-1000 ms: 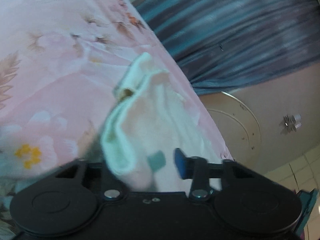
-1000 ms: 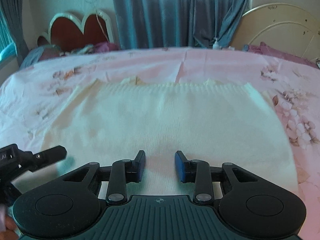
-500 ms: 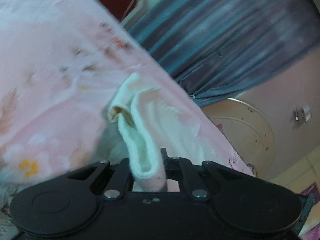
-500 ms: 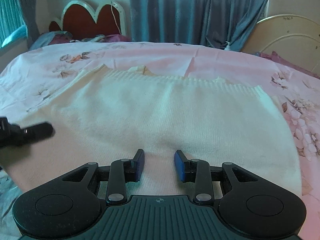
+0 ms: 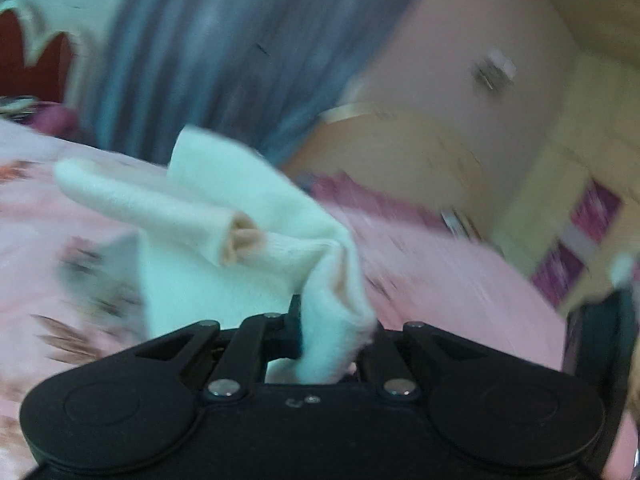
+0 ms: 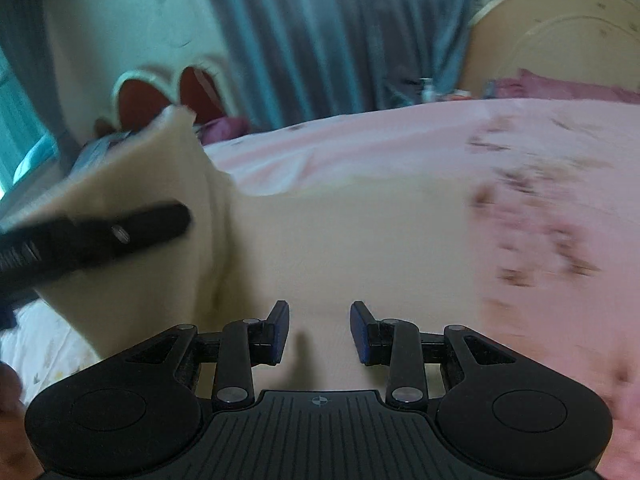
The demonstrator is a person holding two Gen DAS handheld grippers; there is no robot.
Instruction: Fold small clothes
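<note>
While your left hand-held gripper point(image 5: 332, 340) clamps a bunched edge of the cream knitted garment point(image 5: 224, 216), lifted off the pink floral bed point(image 5: 440, 264) where it lay flat a second ago, the fold has begun. From the right wrist, your right hand-held gripper point(image 6: 319, 330) stays apart, empty, over the garment's flat half.
</note>
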